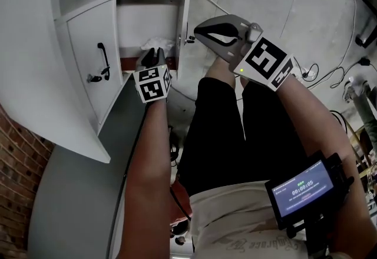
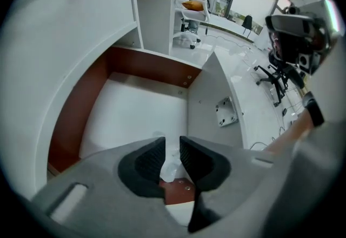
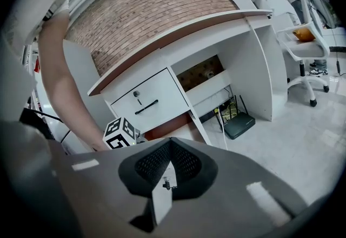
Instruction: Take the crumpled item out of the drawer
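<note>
Left gripper: jaws partly apart, straddling crumpled white item, not clamped | item lay in white, red-brown-rimmed drawer | right gripper: jaws together, empty

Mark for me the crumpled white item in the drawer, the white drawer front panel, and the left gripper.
crumpled white item (image 1: 157,45), head view, middle of the lump.
white drawer front panel (image 2: 213,93), left gripper view, bare inner face.
left gripper (image 2: 172,144), left gripper view, midway between its fingertips.
</note>
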{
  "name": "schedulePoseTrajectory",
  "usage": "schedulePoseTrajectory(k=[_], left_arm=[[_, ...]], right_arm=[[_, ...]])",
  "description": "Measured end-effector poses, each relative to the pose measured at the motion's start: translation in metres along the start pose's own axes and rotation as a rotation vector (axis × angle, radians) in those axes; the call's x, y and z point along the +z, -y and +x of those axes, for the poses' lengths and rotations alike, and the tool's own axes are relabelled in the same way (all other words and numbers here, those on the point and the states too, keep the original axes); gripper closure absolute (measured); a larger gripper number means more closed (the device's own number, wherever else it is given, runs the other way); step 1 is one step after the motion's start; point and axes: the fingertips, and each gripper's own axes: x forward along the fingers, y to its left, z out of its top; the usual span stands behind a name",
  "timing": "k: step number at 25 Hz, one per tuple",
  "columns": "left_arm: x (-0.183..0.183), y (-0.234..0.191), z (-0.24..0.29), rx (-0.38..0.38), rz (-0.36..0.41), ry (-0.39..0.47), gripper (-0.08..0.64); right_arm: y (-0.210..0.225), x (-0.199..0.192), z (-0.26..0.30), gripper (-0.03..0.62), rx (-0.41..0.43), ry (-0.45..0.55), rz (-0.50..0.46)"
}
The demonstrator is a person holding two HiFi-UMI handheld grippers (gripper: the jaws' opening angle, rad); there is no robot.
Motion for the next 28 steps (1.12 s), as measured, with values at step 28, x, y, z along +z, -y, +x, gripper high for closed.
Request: schedulePoseTrajectory(k=[28], left_arm=[[-0.020,-0.023,0.082,-0.053,0.319,-0.334,0.443]], right_arm=[[0.035,-0.029,-0.002,0.584,-0.028,-0.025,0.049]])
